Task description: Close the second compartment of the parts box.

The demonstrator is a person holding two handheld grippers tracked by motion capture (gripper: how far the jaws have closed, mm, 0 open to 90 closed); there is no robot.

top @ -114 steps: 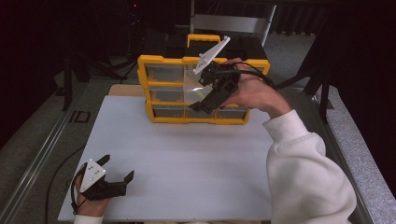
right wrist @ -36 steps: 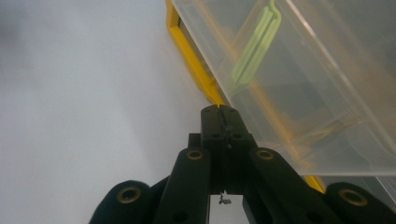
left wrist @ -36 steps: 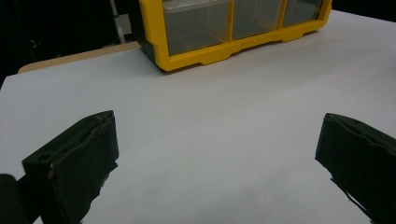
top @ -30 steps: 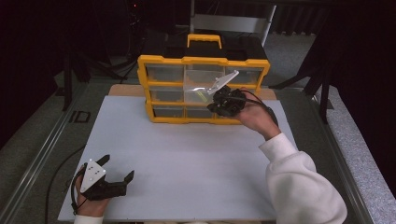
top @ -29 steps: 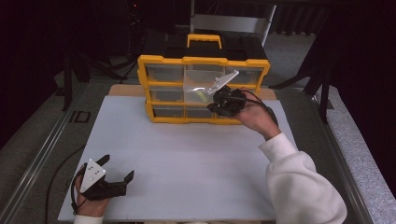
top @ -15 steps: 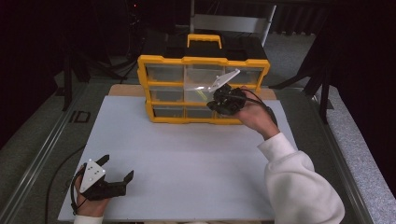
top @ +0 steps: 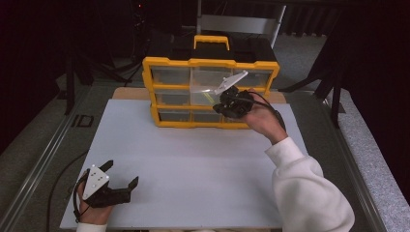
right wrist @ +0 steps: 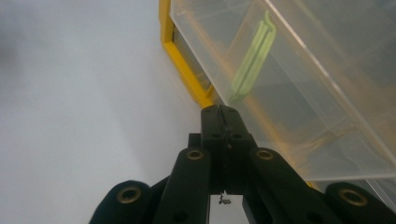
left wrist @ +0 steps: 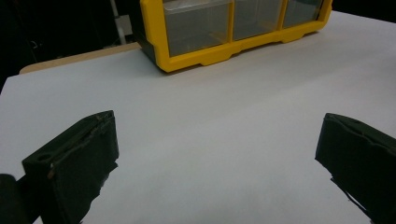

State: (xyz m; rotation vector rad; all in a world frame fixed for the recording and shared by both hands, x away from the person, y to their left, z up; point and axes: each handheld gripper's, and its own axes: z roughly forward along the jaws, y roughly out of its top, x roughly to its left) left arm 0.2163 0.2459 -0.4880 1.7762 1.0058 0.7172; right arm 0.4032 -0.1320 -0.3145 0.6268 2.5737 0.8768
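Left tool [top: 118, 186] is seen at the lower left of the high view, resting on the white tabletop [top: 193, 164] with its jaws spread wide and nothing between them. In the left gripper view the two black jaws stand far apart over bare white surface, pointed toward the organizer's bottom row.

The yellow drawer organizer [top: 211, 92] is placed at the upper centre of the high view, near the far edge of the white sheet, its long axis running left to right across the frame and its drawer fronts facing the person. A yellow carry handle [top: 211, 39] is seen on top. A clear drawer [right wrist: 299, 88] in the middle row, right of centre, is drawn out toward the person; a pale green strip [right wrist: 252, 60] is visible through its wall.

Right tool [top: 223, 100] is held against the organizer's front at this drawer. In the right gripper view its jaws are pressed together just below the drawer's edge; whether the edge is pinched cannot be told.

Surroundings are dark. A wide, bare stretch of sheet lies between organizer and near edge; a metal rail [top: 38, 164] runs along the left.
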